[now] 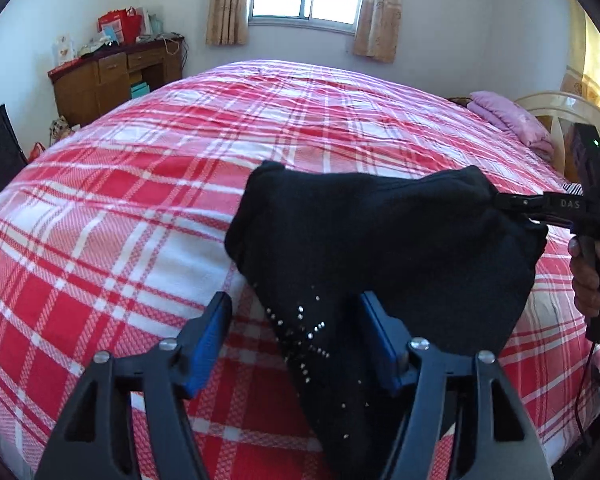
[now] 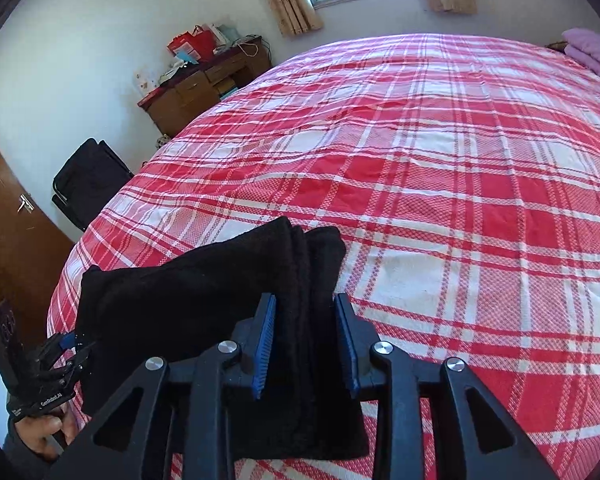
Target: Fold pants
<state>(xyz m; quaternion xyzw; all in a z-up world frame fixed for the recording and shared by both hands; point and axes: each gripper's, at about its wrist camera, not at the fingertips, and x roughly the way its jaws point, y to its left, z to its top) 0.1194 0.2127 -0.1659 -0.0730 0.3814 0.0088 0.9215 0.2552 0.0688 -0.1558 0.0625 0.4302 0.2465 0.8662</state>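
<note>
Black pants (image 1: 380,232), folded into a thick bundle with small rhinestones near one end, hang just above the red plaid bed (image 1: 140,200). My left gripper (image 1: 294,300) is open, its blue pads wide apart; the studded end lies between them without being pinched. My right gripper (image 1: 500,200) comes in from the right and is shut on the pants' far corner, pulling it up. In the right wrist view the folded pants (image 2: 180,300) fill the gap between the right gripper's (image 2: 305,300) pads. The left gripper (image 2: 74,344), held in a hand, sits at the bundle's lower left end.
The plaid bed (image 2: 460,200) stretches far ahead and to both sides. A pink folded blanket (image 1: 508,116) and a cream chair (image 1: 560,112) stand at the right. A wooden desk (image 1: 112,76) with clutter is at the far left, with a black bag (image 2: 88,180) and a brown door (image 2: 8,220) nearby.
</note>
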